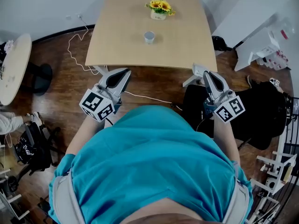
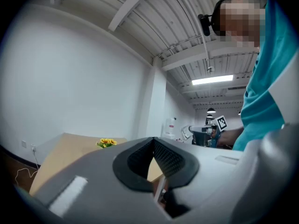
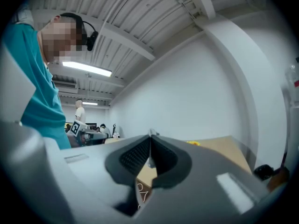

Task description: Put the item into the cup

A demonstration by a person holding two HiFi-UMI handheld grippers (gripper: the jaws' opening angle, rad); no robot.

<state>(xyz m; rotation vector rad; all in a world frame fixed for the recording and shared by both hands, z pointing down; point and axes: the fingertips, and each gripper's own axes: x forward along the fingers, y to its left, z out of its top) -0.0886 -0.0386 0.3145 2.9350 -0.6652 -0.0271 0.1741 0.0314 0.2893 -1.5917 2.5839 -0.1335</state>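
Note:
A small white cup (image 1: pixel 149 37) stands near the middle of the wooden table (image 1: pixel 117 41), with a pot of yellow flowers (image 1: pixel 160 8) behind it. No loose item shows on the table. My left gripper (image 1: pixel 125 72) is held short of the table's near edge, left of the cup, with its jaws shut and nothing between them (image 2: pixel 153 140). My right gripper (image 1: pixel 206 73) hangs off the table's near right corner, jaws shut (image 3: pixel 150 136). A thin pale sliver shows at their seam; I cannot tell what it is. The flowers (image 2: pixel 107 143) show past the left jaws.
White table feet and a white cable (image 1: pixel 74 50) lie on the wood floor under the near edge. A round table (image 1: pixel 11 64) stands at the left, a black chair (image 1: pixel 261 111) at the right and white furniture (image 1: pixel 261 45) at the far right.

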